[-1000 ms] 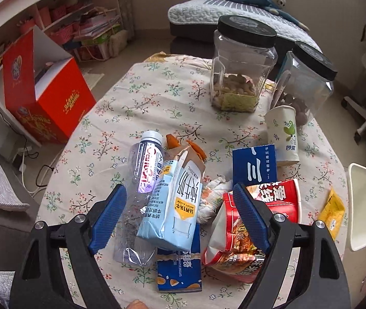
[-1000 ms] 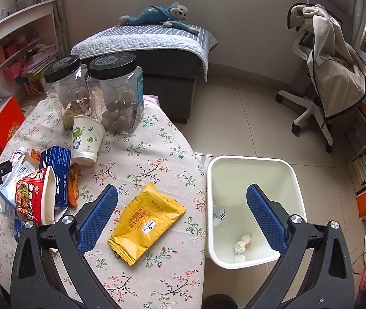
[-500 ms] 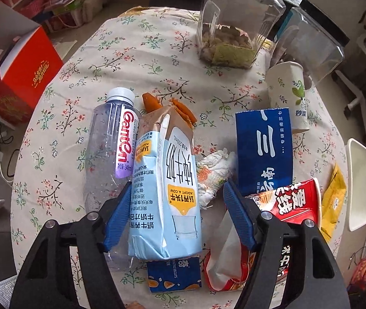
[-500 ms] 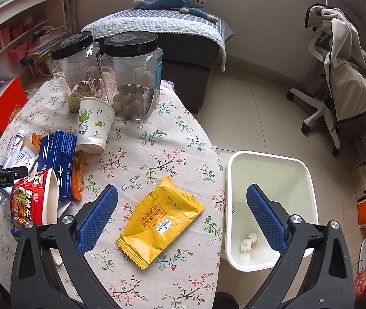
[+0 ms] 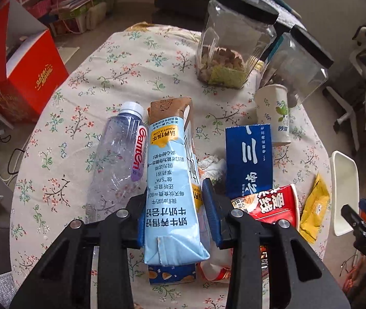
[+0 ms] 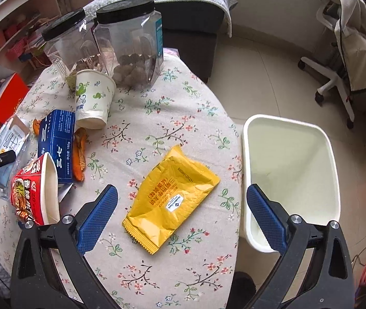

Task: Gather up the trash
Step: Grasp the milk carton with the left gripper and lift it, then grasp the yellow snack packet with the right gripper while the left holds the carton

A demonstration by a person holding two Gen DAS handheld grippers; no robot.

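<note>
Two claws are at work over the round bench [image 6: 157,118] with its flowered cloth. The left claw [image 5: 176,206] has just been closing, and its blue pads now press both sides of the light blue milk carton [image 5: 168,180], which lies between a clear plastic bottle [image 5: 116,162] and a dark blue box [image 5: 248,159]. A red noodle cup [image 5: 273,204] lies on its side just beside the box. The right claw [image 6: 180,213] is spread wide and holds nothing; a yellow snack packet [image 6: 170,198] lies flat on the cloth between its fingers. A white trash bin [image 6: 324,139] stands on the floor beside the bench edge.
</note>
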